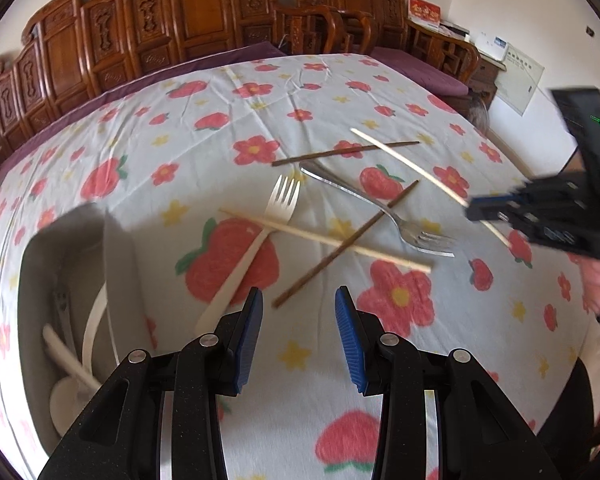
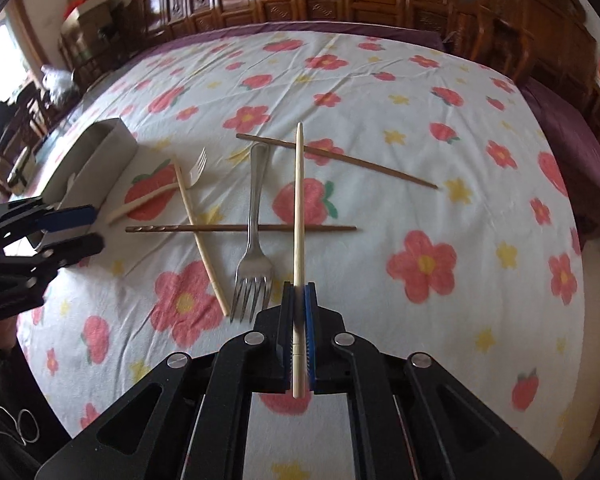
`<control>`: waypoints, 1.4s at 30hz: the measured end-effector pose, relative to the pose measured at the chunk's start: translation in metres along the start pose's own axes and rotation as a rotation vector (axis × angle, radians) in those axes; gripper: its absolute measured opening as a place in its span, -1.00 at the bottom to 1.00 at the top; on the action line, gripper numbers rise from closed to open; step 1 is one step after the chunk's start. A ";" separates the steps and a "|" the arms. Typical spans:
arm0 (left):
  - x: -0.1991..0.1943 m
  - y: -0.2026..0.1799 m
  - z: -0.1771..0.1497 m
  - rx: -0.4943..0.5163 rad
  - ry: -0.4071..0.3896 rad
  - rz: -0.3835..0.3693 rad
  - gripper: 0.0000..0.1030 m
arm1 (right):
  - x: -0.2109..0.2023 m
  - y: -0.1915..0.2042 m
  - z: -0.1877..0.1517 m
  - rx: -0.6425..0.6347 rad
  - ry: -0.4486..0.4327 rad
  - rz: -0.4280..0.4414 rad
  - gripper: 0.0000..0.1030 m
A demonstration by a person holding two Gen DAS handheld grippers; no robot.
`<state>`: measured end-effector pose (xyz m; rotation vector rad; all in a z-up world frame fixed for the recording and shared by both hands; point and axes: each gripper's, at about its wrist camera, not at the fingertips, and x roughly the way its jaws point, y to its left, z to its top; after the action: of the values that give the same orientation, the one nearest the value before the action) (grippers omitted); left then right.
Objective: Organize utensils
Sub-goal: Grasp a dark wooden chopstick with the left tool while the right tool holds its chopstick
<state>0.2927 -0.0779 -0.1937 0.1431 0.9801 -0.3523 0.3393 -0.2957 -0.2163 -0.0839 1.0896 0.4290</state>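
A: What was the right gripper (image 2: 299, 294) doing?

B: Its jaws were clamped tight on a pale chopstick (image 2: 299, 208), which stuck straight out toward twelve o'clock in the right wrist view, lifted off the cloth. In the left wrist view the same gripper (image 1: 486, 212) sat at three o'clock with that chopstick (image 1: 404, 162) slanting up toward eleven.

A: And the left gripper (image 1: 299, 300)?

B: Parted, nothing between the blue pads (image 1: 350, 344). It hung over the flowered tablecloth (image 1: 180, 128).

A: What lay just past it?

B: At twelve o'clock from its tips, a dark chopstick (image 1: 342, 246) crossed by a second pale chopstick (image 1: 324, 240). A white plastic fork (image 1: 256, 240) lay at eleven, its handle passing under that pale stick. A metal fork (image 1: 380, 210) ran from twelve toward two, prongs nearest the right gripper.

A: Further out?

B: Another dark chopstick (image 1: 344, 152) lay beyond the metal fork, at twelve.

A: Any container?

B: A grey tray (image 1: 32, 280) at nine o'clock, holding white plastic utensils (image 1: 66, 354); I couldn't tell which kinds.
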 end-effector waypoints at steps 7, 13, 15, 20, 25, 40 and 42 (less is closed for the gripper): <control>0.029 -0.012 0.023 0.091 0.032 -0.019 -0.10 | -0.015 -0.006 -0.033 0.080 -0.022 0.013 -0.88; 0.053 -0.026 0.027 0.194 0.091 -0.005 -0.11 | -0.020 -0.006 -0.044 0.082 -0.043 0.008 -0.88; 0.058 -0.026 0.027 0.206 0.106 -0.001 -0.11 | -0.021 -0.008 -0.046 0.097 -0.051 0.011 -0.88; 0.068 -0.025 0.023 0.222 0.155 -0.007 -0.17 | -0.026 -0.008 -0.048 0.113 -0.064 0.016 -0.88; 0.065 -0.021 0.022 0.189 0.178 -0.066 -0.70 | -0.032 -0.004 -0.049 0.110 -0.068 0.017 -0.88; -0.019 -0.023 0.008 0.086 0.112 -0.079 -0.92 | -0.053 0.034 -0.056 0.084 -0.112 0.030 -0.88; -0.032 -0.022 0.006 0.074 0.090 -0.081 -0.92 | -0.053 0.039 -0.055 0.079 -0.112 0.030 -0.88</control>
<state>0.2736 -0.0926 -0.1632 0.1878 1.0639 -0.4603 0.2577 -0.2912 -0.1902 0.0263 0.9969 0.4121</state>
